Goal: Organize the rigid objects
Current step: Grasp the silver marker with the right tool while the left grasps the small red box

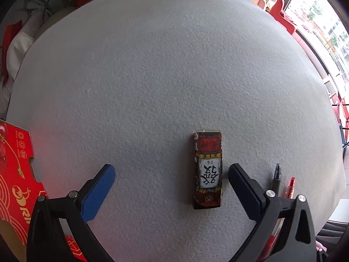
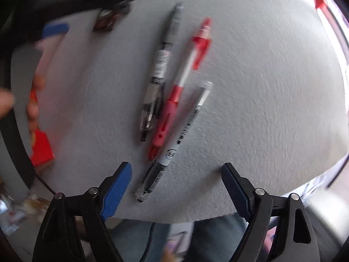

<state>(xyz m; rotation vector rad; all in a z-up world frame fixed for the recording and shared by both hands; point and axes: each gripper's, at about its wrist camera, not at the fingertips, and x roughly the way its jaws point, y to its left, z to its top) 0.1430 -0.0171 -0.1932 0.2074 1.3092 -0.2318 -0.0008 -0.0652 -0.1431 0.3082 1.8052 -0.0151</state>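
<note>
Both grippers pointed down at one grey foam-covered table (image 1: 152, 65). Nearest the right gripper (image 2: 176, 172), whose jaws stood spread and held nothing, lay a grey pen (image 2: 174, 144), its tip between the blue pads. Beyond it lay two more pens, a red pen (image 2: 174, 100) and a black pen (image 2: 159, 65), making three, side by side and touching. The left gripper (image 1: 171, 174) also stood spread and empty, with one patterned box (image 1: 207, 170) flat on the foam just inside its right-hand finger, untouched. One red carton (image 1: 15, 174) sat at the table's left edge.
</note>
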